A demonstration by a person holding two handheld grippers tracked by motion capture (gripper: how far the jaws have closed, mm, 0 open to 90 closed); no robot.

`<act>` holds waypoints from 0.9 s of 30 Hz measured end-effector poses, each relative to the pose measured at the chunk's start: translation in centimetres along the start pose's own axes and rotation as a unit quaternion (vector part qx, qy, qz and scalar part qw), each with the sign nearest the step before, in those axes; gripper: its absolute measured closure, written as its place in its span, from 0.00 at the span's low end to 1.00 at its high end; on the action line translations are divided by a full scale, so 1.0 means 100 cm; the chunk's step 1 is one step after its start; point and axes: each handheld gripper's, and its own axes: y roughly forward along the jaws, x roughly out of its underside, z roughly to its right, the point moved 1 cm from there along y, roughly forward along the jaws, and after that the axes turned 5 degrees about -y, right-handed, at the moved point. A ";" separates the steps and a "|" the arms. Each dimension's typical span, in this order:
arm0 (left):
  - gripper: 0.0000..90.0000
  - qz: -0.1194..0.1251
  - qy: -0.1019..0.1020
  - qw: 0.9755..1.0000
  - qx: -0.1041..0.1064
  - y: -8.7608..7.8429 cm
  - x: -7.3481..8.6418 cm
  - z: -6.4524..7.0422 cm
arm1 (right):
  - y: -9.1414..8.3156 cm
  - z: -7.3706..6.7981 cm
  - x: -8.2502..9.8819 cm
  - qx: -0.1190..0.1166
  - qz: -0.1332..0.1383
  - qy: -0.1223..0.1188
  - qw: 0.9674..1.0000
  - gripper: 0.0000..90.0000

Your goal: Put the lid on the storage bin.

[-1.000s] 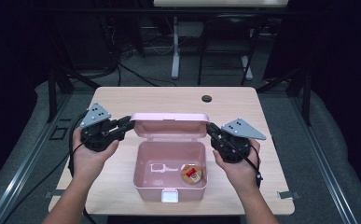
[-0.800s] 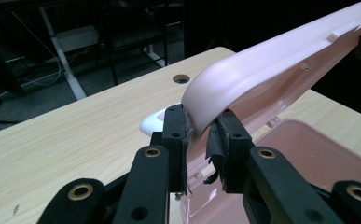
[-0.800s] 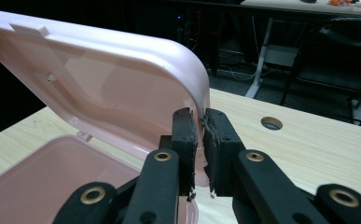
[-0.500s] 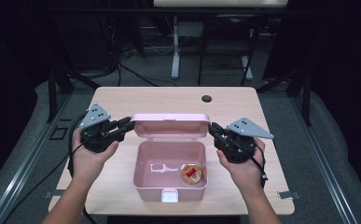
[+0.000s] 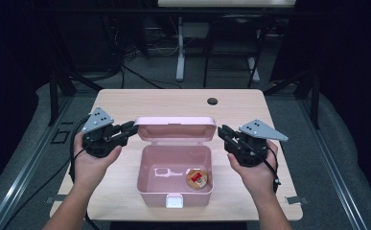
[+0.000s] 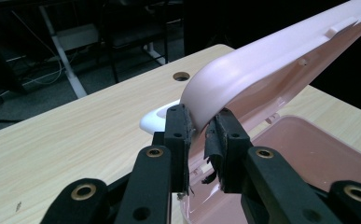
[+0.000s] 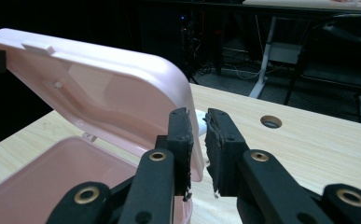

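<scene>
Between the two grippers stood the raised lid (image 5: 175, 128) of the pink box (image 5: 175, 200), its long axis running left to right. Left gripper (image 5: 128, 130) pinched the lid's left end; right gripper (image 5: 223, 132), jaws narrow, sat just beside the right end, seemingly holding nothing.

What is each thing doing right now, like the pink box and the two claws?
Pink plastic box: open.
Pink hinged lid: raised, tilted back.
Left claw: shut on the lid's edge.
Right claw: jaws slightly apart beside the lid's other edge.
Small round orange-topped container: lying inside the box.
</scene>
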 end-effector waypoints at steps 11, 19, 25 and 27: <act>0.86 0.006 0.000 1.000 0.005 -0.006 0.007 0.004 | 0.004 0.006 0.001 -0.001 0.002 0.017 1.000 0.86; 0.87 0.007 0.001 1.000 0.007 -0.009 0.011 0.005 | 0.004 0.006 -0.001 -0.008 0.009 0.025 1.000 0.86; 0.88 0.006 0.000 1.000 0.007 -0.011 0.015 0.007 | 0.006 0.003 -0.001 -0.011 0.008 0.022 1.000 0.86; 0.88 0.005 0.004 1.000 0.008 -0.012 0.015 0.007 | 0.006 0.003 -0.001 -0.011 0.010 0.022 1.000 0.86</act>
